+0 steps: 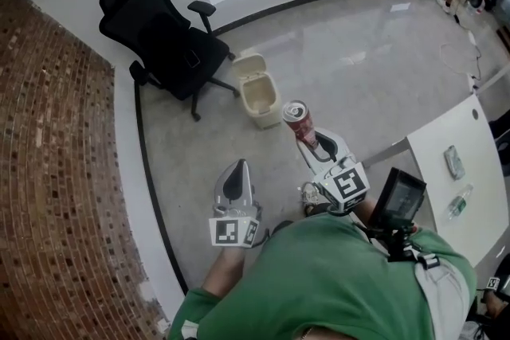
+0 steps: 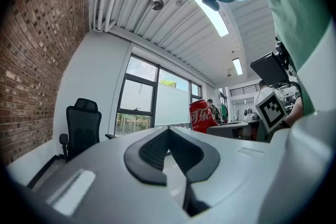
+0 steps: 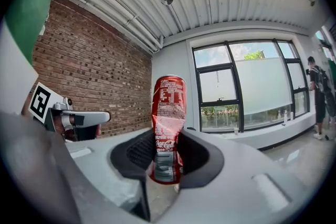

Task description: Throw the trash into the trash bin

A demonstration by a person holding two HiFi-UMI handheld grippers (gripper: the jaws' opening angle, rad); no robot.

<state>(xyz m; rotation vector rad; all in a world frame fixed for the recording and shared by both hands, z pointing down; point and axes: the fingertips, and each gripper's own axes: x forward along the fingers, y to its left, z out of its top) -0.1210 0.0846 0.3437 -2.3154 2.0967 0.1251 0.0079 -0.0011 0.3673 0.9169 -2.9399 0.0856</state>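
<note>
Dented red aluminium drink can (image 3: pixel 168 113) sits clamped btwn right gripper (image 1: pixel 307 142) jaws, sticking out past the tips toward beige plastic trash bin (image 1: pixel 259 95) on the floor, lid apparently open. Left gripper (image 2: pixel 169 150) jaws together, empty.

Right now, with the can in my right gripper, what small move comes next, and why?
Probably carry the right gripper forward until the red can hangs over the open trash bin: the can is clamped in the gripper but sits short of the bin's rim.
</note>
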